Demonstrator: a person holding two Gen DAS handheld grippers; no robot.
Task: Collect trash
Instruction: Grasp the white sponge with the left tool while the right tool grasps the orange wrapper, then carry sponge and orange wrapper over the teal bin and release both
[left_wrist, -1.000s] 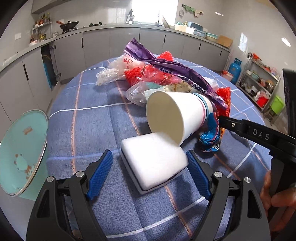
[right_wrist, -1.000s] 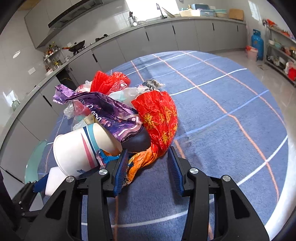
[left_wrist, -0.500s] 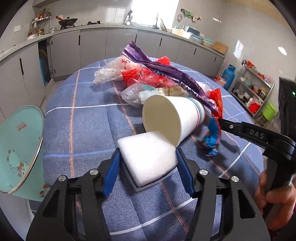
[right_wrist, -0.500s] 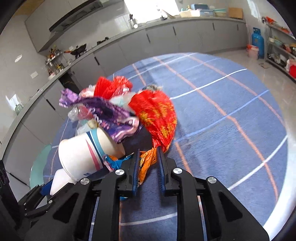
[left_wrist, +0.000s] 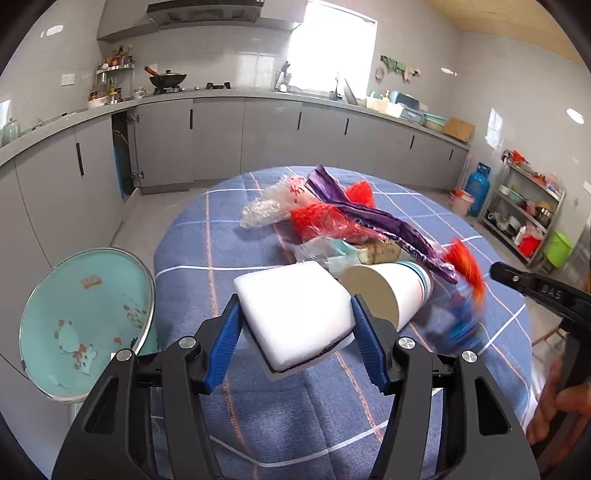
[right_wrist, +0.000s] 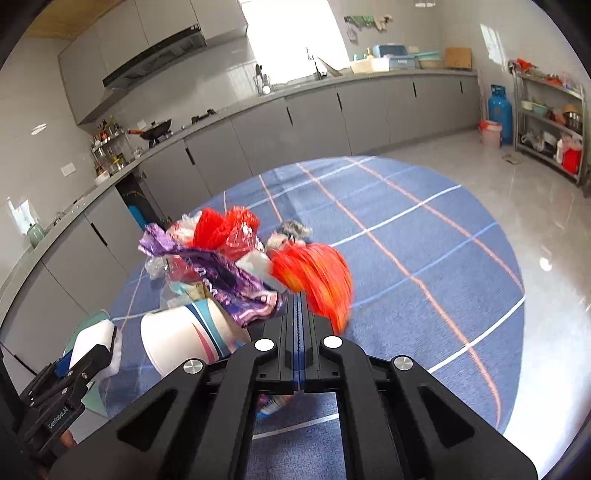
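L gripper (left_wrist: 295, 325) clamps white foam block (left_wrist: 293, 314) by its two sides, lifted clear of the blue checked table (left_wrist: 192, 254), prob. so it carries flat. R gripper (right_wrist: 300, 314) jaws pressed together, pinching red-orange wrapper (right_wrist: 317, 277) by its lower end; wrapper blurred, hangs loose. Paper cup (right_wrist: 181, 339) lies on its side nr table's near edge, touching purple wrapper (right_wrist: 225, 277) in the trash pile. Teal stool (left_wrist: 85, 325) off table's left edge.
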